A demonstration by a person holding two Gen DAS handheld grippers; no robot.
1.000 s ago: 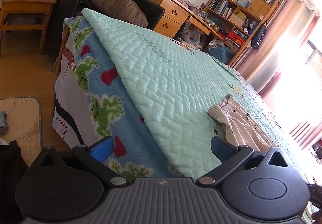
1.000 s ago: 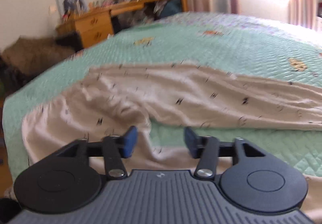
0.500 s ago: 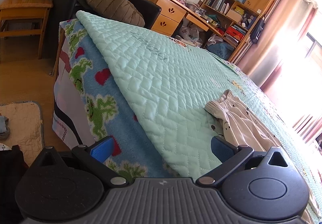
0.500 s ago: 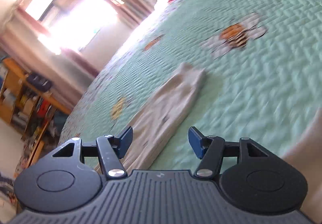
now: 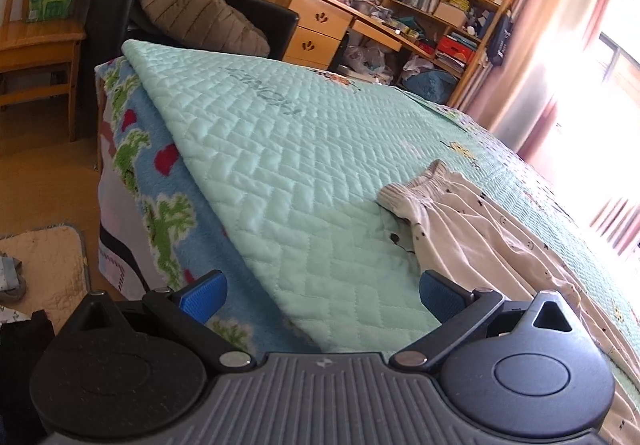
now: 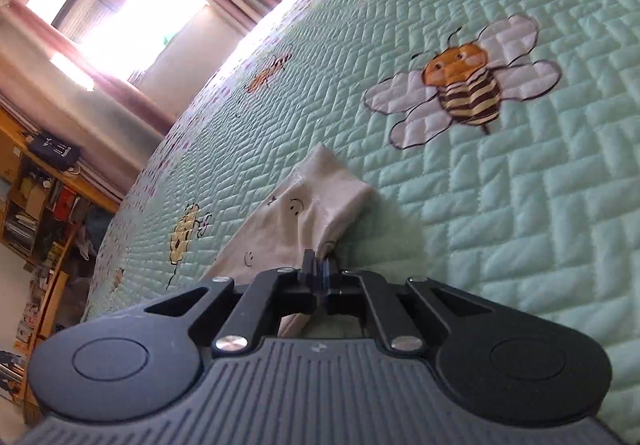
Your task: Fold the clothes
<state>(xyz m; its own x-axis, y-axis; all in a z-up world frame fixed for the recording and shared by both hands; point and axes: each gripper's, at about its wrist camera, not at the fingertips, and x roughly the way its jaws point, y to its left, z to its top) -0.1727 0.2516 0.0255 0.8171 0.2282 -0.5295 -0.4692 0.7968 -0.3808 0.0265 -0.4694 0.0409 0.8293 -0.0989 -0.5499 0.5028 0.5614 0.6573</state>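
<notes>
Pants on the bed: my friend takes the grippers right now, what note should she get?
Right gripper: jaws just closed, shut on the hem end of the cream pants.
Left gripper: open, holding nothing, near the bed's corner, waistband ahead and to its right.
Pants lie stretched out on the green quilt.
Done: one end gripped.
Left: probably grab the waistband, then fold.
</notes>
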